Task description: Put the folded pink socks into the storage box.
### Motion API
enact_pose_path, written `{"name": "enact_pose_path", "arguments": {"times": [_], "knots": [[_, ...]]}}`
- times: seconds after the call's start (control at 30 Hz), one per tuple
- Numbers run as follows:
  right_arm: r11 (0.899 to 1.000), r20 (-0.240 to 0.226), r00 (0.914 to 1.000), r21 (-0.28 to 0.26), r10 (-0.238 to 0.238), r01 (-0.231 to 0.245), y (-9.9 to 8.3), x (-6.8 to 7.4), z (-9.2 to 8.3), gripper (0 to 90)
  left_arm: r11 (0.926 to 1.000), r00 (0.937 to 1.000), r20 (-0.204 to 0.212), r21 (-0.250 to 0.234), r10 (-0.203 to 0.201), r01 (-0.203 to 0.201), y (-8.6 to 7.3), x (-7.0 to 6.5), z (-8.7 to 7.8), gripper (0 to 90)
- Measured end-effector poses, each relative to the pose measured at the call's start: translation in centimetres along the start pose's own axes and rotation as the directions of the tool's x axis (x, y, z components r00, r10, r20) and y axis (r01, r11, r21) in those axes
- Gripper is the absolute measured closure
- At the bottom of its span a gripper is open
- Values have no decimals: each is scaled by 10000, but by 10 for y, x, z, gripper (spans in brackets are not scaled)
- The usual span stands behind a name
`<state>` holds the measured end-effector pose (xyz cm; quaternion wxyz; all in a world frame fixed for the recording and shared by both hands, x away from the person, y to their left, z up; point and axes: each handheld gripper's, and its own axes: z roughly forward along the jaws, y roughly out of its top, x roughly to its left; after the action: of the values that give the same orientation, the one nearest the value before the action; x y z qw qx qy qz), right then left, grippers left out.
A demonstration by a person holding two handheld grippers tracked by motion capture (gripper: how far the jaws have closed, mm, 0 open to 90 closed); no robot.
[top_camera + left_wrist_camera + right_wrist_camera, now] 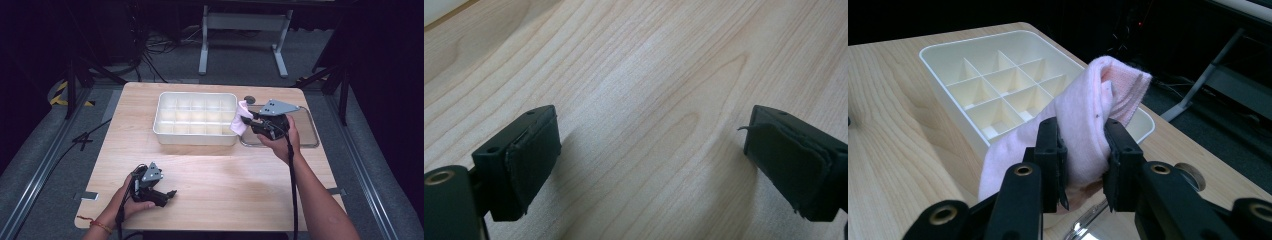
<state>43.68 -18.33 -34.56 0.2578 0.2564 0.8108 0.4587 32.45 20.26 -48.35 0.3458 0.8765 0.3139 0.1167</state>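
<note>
Cloth point(1088, 120) pinched mid-fold in right gripper point(1083, 150), frame centre, beside tray point(948, 47).
Hanging soft, light, likely floppy; left gripper point(651, 150) spread, empty.

One wooden table point(210, 170) stood in the room, bearing one white divided box point(195, 136) at its far middle. The box counted fifteen compartments, in three rows of five. One pink cloth point(241, 119) hung at the box's right end. One metal tray point(305, 142) lay at the far right of the table, with one small round dark disc point(249, 100) just beyond it. Two hand-held grippers were in use: one left gripper point(167, 194) near the front edge, one right gripper point(252, 120) at the cloth. One white metal stand point(245, 22) stood on the floor beyond the table.
</note>
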Motion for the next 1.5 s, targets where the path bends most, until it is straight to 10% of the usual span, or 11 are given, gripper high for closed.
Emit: {"name": "enact_pose_path", "arguments": {"times": [0.87,1.5], "knots": [[9942,225,9981,928,-571,548,5,2,41,722,10000,10000,-21,33,78,-78,0,0,0,82],[9696,403,9880,2020,-1492,1382,-5,10,65,723,10000,10000,-16,7,-21,21,0,0,0,83]]}}
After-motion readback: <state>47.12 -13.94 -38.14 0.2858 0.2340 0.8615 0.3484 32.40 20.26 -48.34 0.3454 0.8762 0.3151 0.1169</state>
